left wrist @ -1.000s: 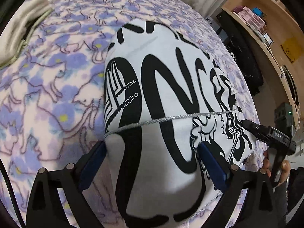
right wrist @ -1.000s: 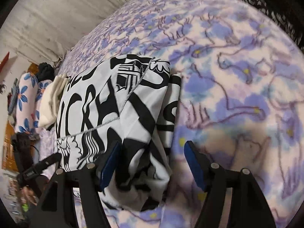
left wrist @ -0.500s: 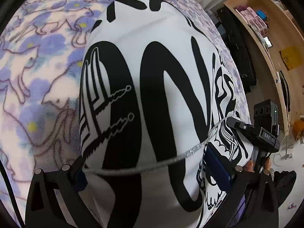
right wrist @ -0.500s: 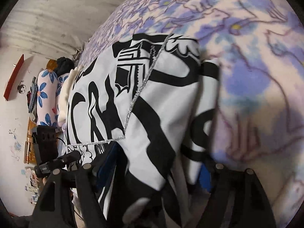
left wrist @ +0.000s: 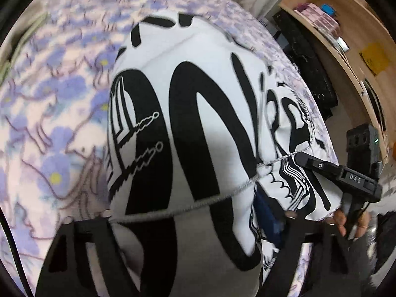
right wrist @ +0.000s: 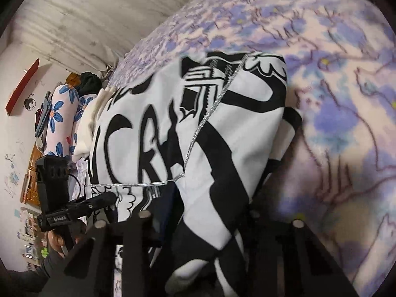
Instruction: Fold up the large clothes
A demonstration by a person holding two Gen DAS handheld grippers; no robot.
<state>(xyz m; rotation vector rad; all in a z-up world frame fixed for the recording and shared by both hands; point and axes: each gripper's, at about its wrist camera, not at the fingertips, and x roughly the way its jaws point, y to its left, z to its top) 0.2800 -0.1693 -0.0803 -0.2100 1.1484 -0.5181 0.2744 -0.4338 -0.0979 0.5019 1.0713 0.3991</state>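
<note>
A white garment with bold black lettering (left wrist: 198,128) lies folded on a purple flowered blanket (left wrist: 49,123). It also fills the right wrist view (right wrist: 198,136). My left gripper (left wrist: 183,220) has its jaws around the garment's near hemmed edge, with cloth draped between and over the fingers. My right gripper (right wrist: 198,220) grips the garment's near edge the same way, cloth bunched between its jaws. The right gripper also shows in the left wrist view (left wrist: 339,173) at the garment's right corner. The left gripper shows in the right wrist view (right wrist: 81,208).
The blanket (right wrist: 334,99) covers a bed. A wooden shelf unit (left wrist: 346,37) with boxes stands to the right. A flowered pillow (right wrist: 57,118) and a cream cloth (right wrist: 86,128) lie at the bed's far end. A pale wall (right wrist: 86,19) stands behind.
Both grippers went from open and apart from the cloth to closing on the garment's near edge. The edge now looks lifted and bunched in the jaws.
</note>
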